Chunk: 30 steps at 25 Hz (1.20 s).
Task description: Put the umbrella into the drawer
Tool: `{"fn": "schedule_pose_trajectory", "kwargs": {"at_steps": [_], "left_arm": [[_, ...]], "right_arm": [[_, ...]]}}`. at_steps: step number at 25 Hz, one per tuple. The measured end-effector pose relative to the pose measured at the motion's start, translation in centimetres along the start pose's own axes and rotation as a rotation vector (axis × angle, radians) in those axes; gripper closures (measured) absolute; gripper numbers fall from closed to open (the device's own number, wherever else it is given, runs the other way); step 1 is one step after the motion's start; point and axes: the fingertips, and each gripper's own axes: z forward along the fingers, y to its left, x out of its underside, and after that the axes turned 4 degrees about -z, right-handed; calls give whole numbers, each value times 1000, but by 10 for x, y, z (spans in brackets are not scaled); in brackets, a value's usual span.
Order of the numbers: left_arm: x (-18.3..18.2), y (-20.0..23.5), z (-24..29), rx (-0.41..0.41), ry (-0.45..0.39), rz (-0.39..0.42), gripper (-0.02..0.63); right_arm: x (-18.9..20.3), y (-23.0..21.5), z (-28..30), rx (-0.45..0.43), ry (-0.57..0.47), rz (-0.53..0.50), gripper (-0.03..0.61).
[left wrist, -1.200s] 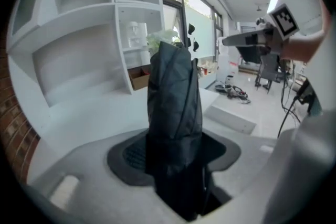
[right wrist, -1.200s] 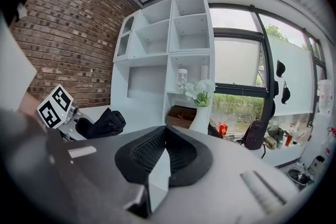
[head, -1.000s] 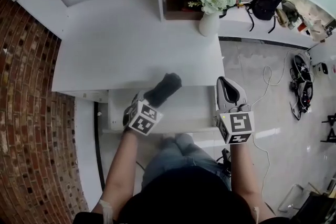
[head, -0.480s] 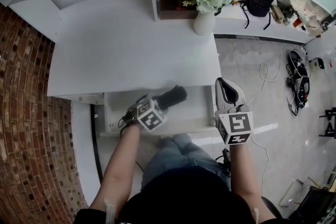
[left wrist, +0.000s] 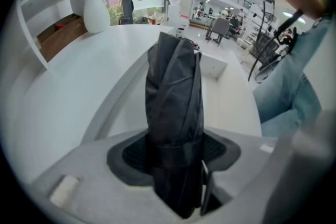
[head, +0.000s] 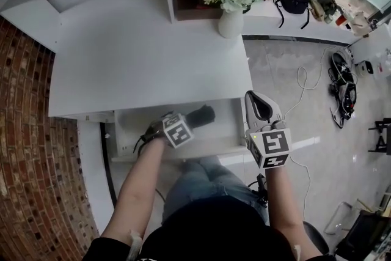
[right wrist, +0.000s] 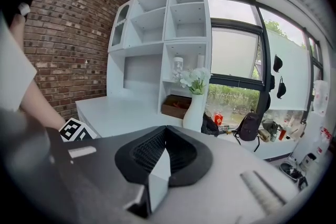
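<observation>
umbrella lowered into the open drawer, not yet let go

over the last second the left gripper [head: 185, 124] has sunk and tipped downward. it has taken the folded black fabric umbrella [head: 201, 116] from above the drawer's near front down into the open white drawer [head: 226, 128] under the white desk top [head: 146, 58]. its jaws are clamped on the umbrella's strapped middle, as the left gripper view shows plainly. whether the umbrella's far end rests on the drawer floor i cannot tell. the right gripper [head: 259, 108] has kept its place at the drawer's right end, jaws together with nothing between them. judged from this, placement is nearly done: what remains is releasing the umbrella and, likely, pushing the drawer shut.
</observation>
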Motion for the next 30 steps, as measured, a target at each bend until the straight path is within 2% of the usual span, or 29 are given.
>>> {"fn": "schedule_pose_trajectory", "kwargs": {"at_steps": [2,6,9,12,22,30], "left_arm": [[2,-2,8,27,27,-2,365],[0,6,19,25,47,-4,365],[14,5,31,48,123,-33,364],[21,10,39,24,163,-33,364],[24,13,57,-14,166,26,350],[12,19,38,-53,102,59,307]], "right_arm": [[3,-1,1,-5,10,3,575],[11,-2,2,-7,36,7,575],[14,-4,2,-7,52,-1,575],[18,-7,0,-3,63,-4,575],[24,-11,-1,-1,89,-14,575],[13,-2,5,-27,60,-19,575]]}}
